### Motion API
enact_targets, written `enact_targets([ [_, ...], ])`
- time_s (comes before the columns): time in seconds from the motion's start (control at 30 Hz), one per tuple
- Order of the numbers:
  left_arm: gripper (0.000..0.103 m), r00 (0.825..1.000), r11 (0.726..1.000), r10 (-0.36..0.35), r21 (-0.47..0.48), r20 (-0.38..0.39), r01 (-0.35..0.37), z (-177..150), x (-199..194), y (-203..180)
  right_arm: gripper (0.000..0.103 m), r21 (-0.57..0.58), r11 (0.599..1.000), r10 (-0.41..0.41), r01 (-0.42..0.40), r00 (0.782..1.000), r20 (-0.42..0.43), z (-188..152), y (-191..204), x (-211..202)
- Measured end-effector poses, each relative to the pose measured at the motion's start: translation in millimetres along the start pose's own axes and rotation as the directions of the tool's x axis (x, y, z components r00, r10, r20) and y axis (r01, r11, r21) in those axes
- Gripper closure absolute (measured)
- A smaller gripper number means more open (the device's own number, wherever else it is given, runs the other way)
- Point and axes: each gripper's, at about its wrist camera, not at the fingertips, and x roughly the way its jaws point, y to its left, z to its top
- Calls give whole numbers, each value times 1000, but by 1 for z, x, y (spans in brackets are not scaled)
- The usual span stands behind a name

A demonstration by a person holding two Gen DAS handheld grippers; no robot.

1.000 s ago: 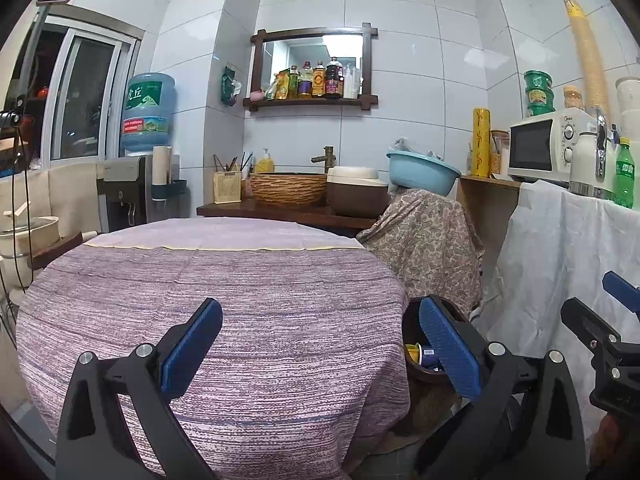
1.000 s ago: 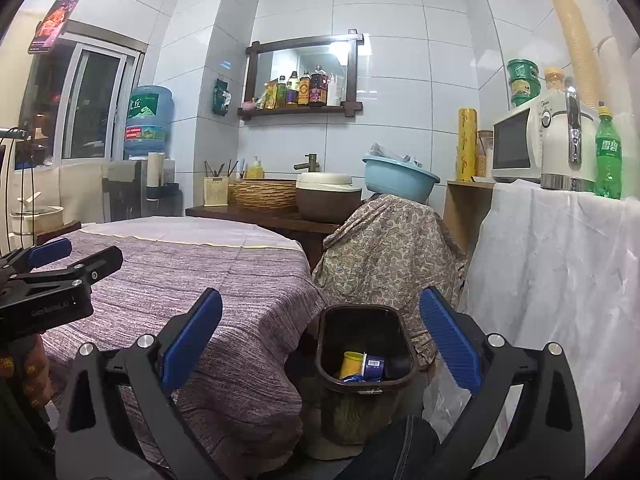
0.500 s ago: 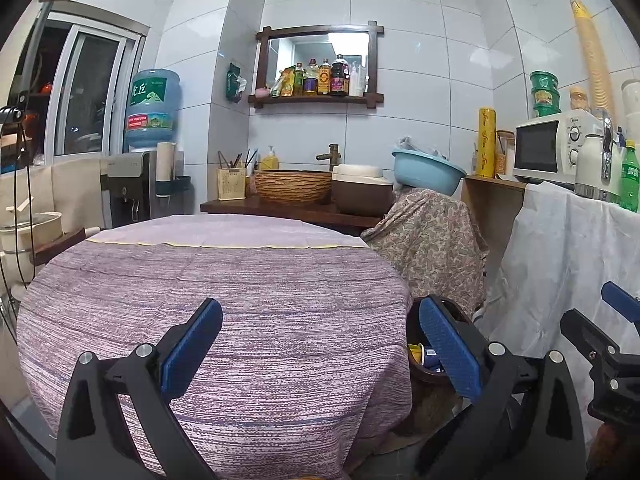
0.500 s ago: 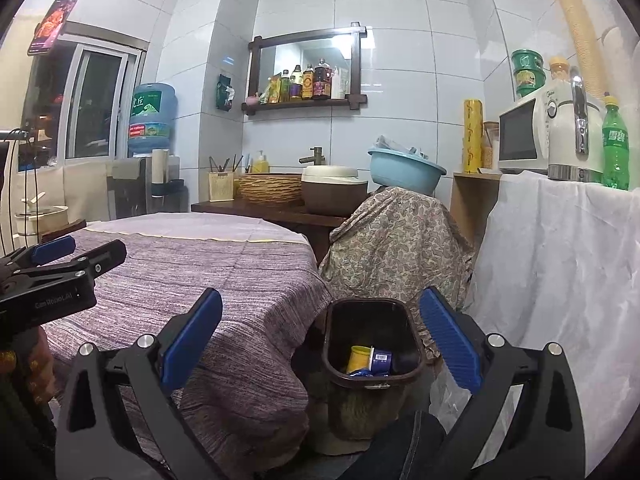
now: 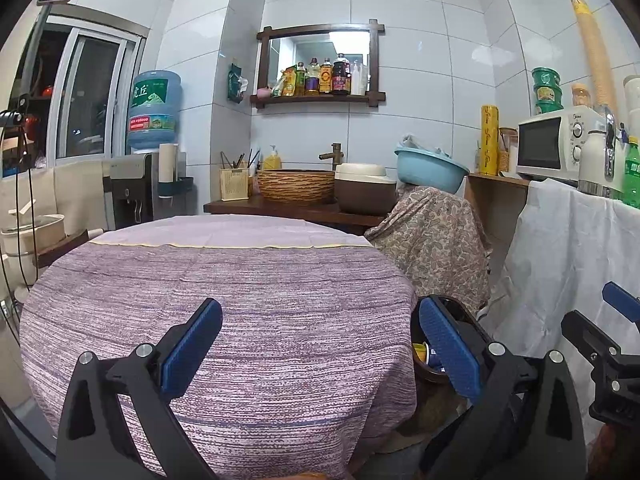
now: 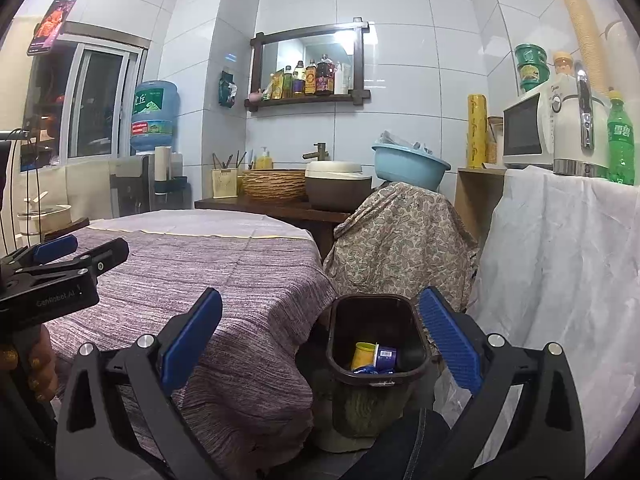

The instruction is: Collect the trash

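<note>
A dark brown trash bin [image 6: 376, 380] stands on the floor right of the round table [image 6: 200, 272]. Inside it lie a yellow cup [image 6: 363, 354] and a blue-and-white container [image 6: 385, 357]. My right gripper [image 6: 320, 340] hangs open just in front of the bin, nothing between its blue pads. My left gripper [image 5: 320, 344] is open over the table's near edge, empty. In the left wrist view the bin [image 5: 460, 316] peeks out behind the right finger, and the right gripper's fingers [image 5: 618, 306] show at far right. No loose trash shows on the purple tablecloth [image 5: 240, 280].
A patterned cloth covers something [image 6: 400, 240] behind the bin. A white sheet drapes a counter [image 6: 560, 260] at right with a microwave [image 6: 528, 128] and green bottle [image 6: 621, 140]. A wooden sink counter [image 5: 296, 208] stands behind the table. A dark trouser knee [image 6: 408, 448] shows below.
Both views have shifted only slightly; the scene sits a little lower in frame than a second ago. Both grippers stay open and empty.
</note>
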Motion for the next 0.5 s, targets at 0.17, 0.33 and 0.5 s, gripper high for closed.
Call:
enact_targets([
  [0.17,5,1000,1000,-4,5,-8,4,0,1,-2,6,4,1000,4,-4,1000,-7,0,0,1],
  [0.33,5,1000,1000,-3,7,-8,3,0,1,-2,6,7,1000,5,-5,1000,-10,-1,1,2],
  [0.5,5,1000,1000,-4,11,-11,4,-1,2,-3,6,9,1000,6,-6,1000,-13,-2,2,2],
])
